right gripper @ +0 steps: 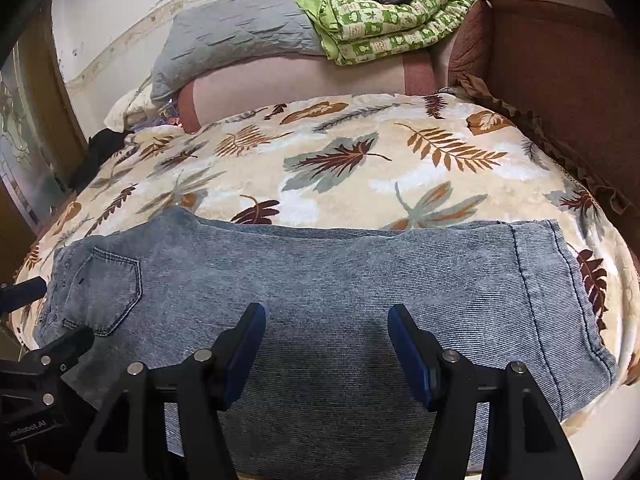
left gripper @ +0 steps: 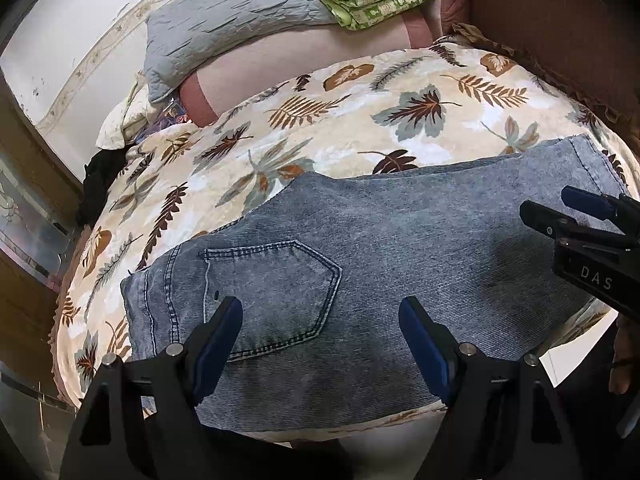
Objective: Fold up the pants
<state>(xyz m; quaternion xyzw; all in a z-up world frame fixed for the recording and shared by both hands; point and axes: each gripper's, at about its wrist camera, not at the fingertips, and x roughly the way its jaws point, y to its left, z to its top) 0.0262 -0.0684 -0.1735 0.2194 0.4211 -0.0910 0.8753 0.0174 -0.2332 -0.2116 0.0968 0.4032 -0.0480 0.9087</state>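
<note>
Both tongs, left and right, gape empty above jeans, whose near edge is cut off.

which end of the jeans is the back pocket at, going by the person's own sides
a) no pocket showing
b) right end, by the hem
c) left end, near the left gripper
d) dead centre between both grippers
c) The back pocket sits at the waist end of the jeans, just ahead of the open left gripper, while the right gripper hovers open over plain denim nearer the hem.
</note>
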